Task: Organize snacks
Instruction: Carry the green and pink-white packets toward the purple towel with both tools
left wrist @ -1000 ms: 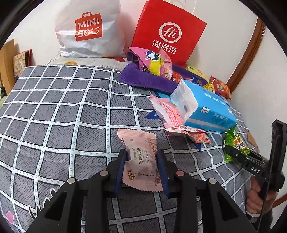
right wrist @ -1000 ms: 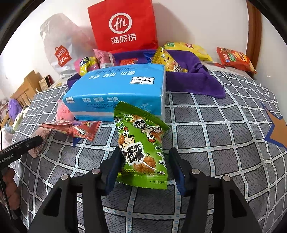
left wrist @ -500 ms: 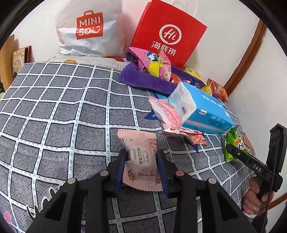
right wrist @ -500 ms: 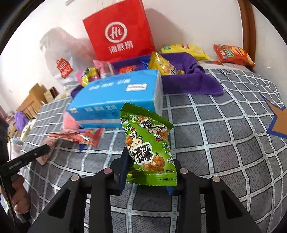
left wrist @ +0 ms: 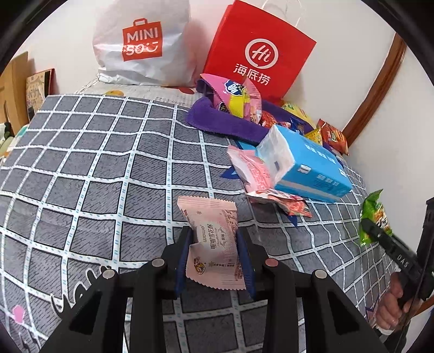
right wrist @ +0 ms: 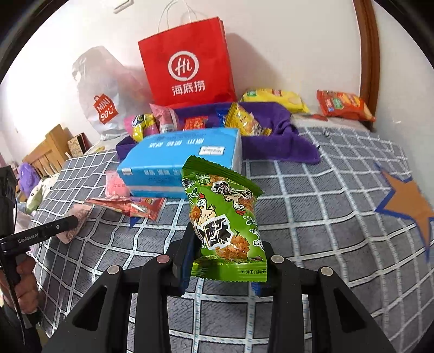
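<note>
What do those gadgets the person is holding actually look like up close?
Each hand-held gripper is matte black plastic: the left hand-held gripper and the right hand-held gripper both have two angular fingers lined with blue pads and dotted with round silvery pivot pins. Seen from the side, one body reads "DAS", the other "GenRobot.AI" in white, with a thin dark cable. No sleeve shows.

White walls (left wrist: 339,24), curved wooden trim (right wrist: 369,54), grey checked bedcover (left wrist: 95,163) (daylit).
</note>
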A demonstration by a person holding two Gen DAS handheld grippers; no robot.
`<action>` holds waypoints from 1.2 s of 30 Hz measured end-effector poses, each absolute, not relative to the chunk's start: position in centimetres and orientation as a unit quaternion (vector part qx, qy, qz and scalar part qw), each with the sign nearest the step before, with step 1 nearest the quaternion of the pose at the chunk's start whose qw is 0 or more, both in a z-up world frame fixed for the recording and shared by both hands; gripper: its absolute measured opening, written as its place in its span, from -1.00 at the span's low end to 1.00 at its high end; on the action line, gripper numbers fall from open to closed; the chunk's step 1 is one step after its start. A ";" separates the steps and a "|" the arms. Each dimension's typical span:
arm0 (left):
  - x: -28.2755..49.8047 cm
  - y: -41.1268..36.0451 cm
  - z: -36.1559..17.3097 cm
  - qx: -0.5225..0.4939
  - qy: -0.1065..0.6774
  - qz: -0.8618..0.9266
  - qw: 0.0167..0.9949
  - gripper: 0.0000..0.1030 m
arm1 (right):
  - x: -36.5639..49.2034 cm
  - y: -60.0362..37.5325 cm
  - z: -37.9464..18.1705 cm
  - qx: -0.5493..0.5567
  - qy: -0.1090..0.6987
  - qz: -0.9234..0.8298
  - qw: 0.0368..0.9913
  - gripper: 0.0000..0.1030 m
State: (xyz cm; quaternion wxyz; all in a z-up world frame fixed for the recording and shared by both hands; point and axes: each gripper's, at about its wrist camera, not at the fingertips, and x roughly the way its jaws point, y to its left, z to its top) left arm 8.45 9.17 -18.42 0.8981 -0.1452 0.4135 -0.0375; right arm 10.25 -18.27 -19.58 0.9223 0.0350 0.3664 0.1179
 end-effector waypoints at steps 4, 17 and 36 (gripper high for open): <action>8.8 8.5 -16.9 -0.143 0.415 -0.047 0.898 -0.39 | 10.1 -18.8 -18.0 0.034 0.357 0.107 0.927 -0.33; 10.8 5.8 -11.2 -0.126 0.394 -0.081 0.907 -0.39 | 11.6 -18.3 -12.3 0.008 0.318 0.091 0.944 -0.33; 15.3 5.4 -4.6 -0.097 0.367 -0.080 0.922 -0.39 | 17.6 -17.4 -7.7 -0.005 0.309 0.063 0.949 -0.33</action>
